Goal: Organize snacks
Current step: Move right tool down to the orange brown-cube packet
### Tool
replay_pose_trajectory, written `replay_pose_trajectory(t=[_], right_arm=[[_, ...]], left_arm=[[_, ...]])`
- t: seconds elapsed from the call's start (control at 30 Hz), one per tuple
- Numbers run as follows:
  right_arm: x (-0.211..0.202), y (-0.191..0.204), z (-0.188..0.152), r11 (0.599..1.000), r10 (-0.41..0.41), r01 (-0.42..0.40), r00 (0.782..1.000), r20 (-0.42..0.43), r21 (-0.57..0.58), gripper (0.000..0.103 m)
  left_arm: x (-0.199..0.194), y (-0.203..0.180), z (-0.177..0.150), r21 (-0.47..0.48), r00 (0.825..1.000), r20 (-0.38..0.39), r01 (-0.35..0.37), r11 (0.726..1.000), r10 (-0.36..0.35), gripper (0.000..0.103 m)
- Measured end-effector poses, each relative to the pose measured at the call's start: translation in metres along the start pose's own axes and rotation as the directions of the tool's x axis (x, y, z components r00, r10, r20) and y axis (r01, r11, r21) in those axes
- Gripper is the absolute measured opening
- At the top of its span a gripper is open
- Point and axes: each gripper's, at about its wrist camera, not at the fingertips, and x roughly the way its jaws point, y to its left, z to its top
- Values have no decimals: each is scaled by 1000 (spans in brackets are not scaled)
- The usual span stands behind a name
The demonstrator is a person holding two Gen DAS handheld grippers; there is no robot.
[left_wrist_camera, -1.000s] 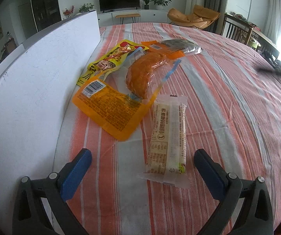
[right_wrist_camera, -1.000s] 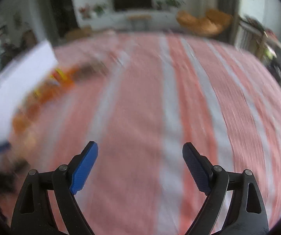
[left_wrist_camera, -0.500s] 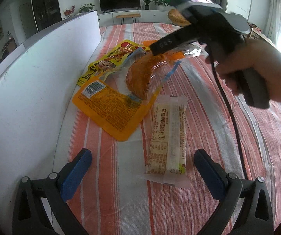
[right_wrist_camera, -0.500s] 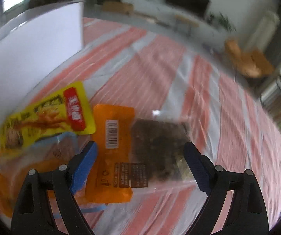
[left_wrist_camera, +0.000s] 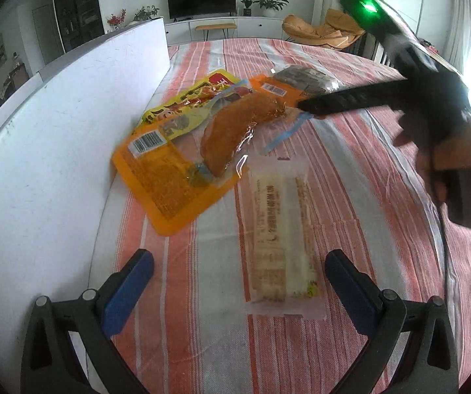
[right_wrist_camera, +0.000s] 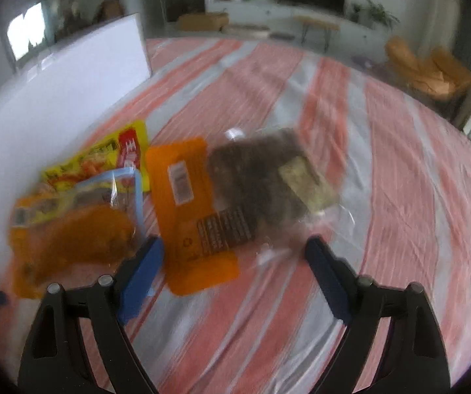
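1. Left gripper [left_wrist_camera: 238, 282]: jaws wide apart, nothing between the blue pads [left_wrist_camera: 127, 292], low over the striped tablecloth [left_wrist_camera: 360, 170] at the near edge.
2. Pale long snack packet [left_wrist_camera: 279, 236]: flat on the cloth, lengthwise from near to far, its near end between the left gripper's fingers but touching neither.
3. Orange sausage pouch [left_wrist_camera: 186, 170]: just beyond and left of the pale packet, lying askew, its barcode end close to the white board [left_wrist_camera: 55, 151].
4. Yellow cartoon-print packet [left_wrist_camera: 189, 98]: farther back, partly under the sausage pouch, near the board.
5. Orange-and-clear packet of dark snack [right_wrist_camera: 229, 197]: farthest of the group, right of the yellow packet [right_wrist_camera: 104, 154].
6. Right gripper [right_wrist_camera: 235, 266]: jaws wide, gripping nothing, pads [right_wrist_camera: 140, 272] either side of the near edge of the orange-and-clear packet; contact with it impossible to tell through the blur.
7. In the left wrist view: right gripper [left_wrist_camera: 307, 105] reaching in from the right, tip over the far packets, held by the right hand [left_wrist_camera: 461, 151]; green light glowing on its body.
8. White board: upright along the left side of the table.
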Motion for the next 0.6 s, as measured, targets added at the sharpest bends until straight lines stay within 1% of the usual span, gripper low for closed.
replay_pose_trajectory(t=[0.03, 0.1, 0.23, 0.3, 0.37, 0.43, 0.53, 0.6], right_arm=[[-6, 2, -6, 1000, -9, 9, 1000, 6, -20, 89], [-16, -1, -20, 1000, -8, 8, 1000, 6, -5, 89], [-38, -6, -49, 999, -17, 16, 999, 35, 31, 90], [-47, -9, -63, 998, -42, 40, 998, 46, 53, 90], [-51, -16, -68, 996, -50, 46, 997, 50, 80, 90], [-50, -18, -64, 993, -53, 47, 997, 54, 107, 91], [-49, -15, -60, 992, -81, 76, 996, 46, 98, 91], [-48, -16, -58, 992, -80, 75, 996, 45, 106, 91]], left_arm=[[0, 0, 1, 0, 1000, 0, 0, 1000, 0, 103], [2, 1, 2, 0, 1000, 1, 0, 1000, 0, 103], [0, 1, 0, -1, 1000, 1, -1, 1000, 1, 103], [1, 2, 1, -1, 1000, 1, -1, 1000, 1, 103], [1, 2, 1, -1, 1000, 1, -1, 1000, 1, 103], [0, 1, 0, -1, 1000, 1, -1, 1000, 1, 103], [0, 1, 0, -1, 1000, 1, -1, 1000, 1, 103], [0, 1, -1, -1, 1000, 1, -1, 1000, 1, 103]])
